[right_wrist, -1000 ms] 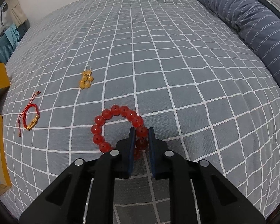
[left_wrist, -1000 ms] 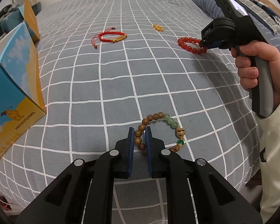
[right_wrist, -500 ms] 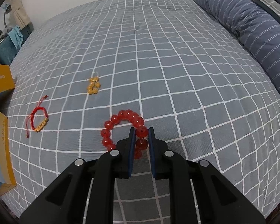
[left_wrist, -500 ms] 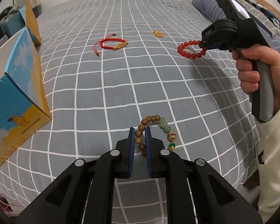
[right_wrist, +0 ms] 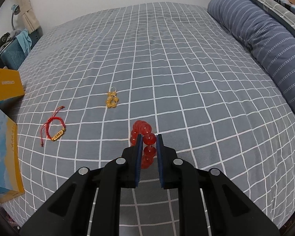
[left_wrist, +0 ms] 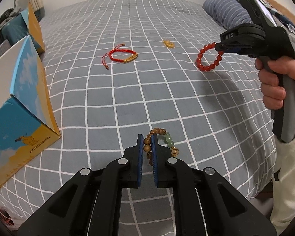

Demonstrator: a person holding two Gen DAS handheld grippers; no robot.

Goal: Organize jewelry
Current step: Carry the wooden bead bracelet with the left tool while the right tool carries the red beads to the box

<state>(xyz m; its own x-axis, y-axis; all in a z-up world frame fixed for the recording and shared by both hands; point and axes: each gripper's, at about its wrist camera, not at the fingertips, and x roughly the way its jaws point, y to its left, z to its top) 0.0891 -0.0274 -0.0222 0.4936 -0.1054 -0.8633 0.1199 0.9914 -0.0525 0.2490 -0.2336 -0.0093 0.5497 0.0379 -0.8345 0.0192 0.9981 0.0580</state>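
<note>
Both hand-held grippers were clenched on jewelry above the bed (right_wrist: pixel 167 59). The left hand-held gripper (left_wrist: pixel 147 139) pinched the wooden bead bracelet (left_wrist: pixel 161 143), which hung nearest the open blue-and-yellow box (left_wrist: pixel 19 108) — I judged that box the likely goal. The right hand-held gripper (right_wrist: pixel 149 139) held the red bead bracelet (right_wrist: pixel 145 135) farther from the box. The red cord bracelet (left_wrist: pixel 120 56) and amber beads (left_wrist: pixel 168 43) lay beyond the box — not in the way.

red bead bracelet (right_wrist: pixel 142 137); grey checked bedspread (right_wrist: pixel 167 68)
</note>
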